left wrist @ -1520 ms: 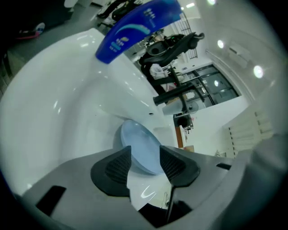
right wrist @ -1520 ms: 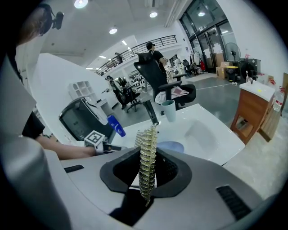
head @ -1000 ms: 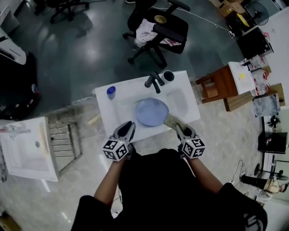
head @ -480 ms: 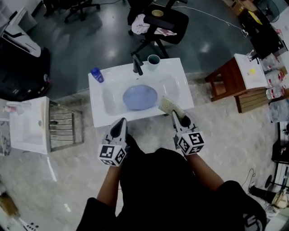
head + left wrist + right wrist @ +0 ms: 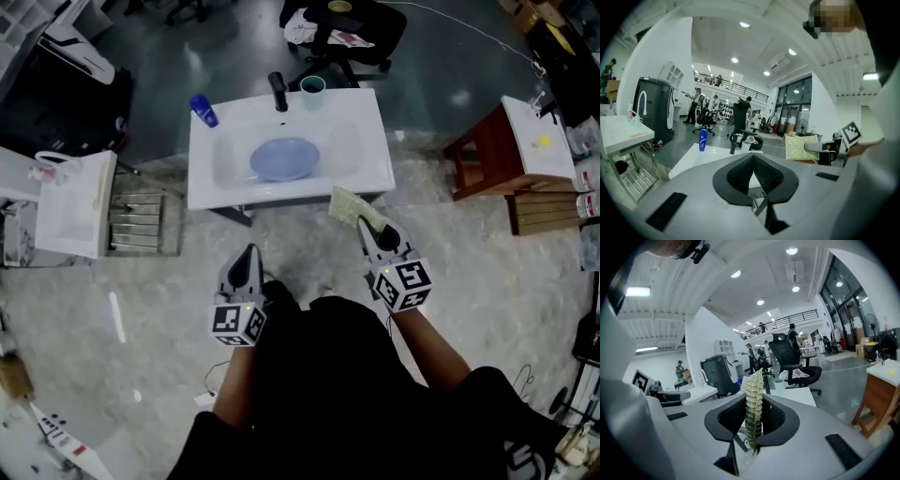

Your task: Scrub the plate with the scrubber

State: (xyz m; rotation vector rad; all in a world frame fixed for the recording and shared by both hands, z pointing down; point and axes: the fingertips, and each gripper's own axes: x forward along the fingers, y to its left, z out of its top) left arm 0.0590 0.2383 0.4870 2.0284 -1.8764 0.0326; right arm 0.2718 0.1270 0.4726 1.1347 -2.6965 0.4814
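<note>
The left claw (image 5: 753, 159) is fully closed: its two dark ribbed pads meet along a single seam, with nothing caught between them. It touches nothing. The right claw (image 5: 753, 398) is clamped on the scrubber (image 5: 752, 378), a thin yellow-green textured pad that stands edge-on between the jaws and sticks out well past their tips. From above, both claws hang over the pale stone floor (image 5: 141, 309) on the person's side of the white surface (image 5: 375, 173), the left one farther from it than the right. The free end of the scrubber reaches towards the surface's near edge, and whether it touches there cannot be told. The blue plate (image 5: 284, 158) lies flat in the basin sunk into that surface, well apart from both claws and from the scrubber. Behind the plate, at the far rim, are a dark faucet (image 5: 277, 91) and a pale cup (image 5: 312, 86), and a blue bottle (image 5: 202, 110) stands near the far left corner.
</note>
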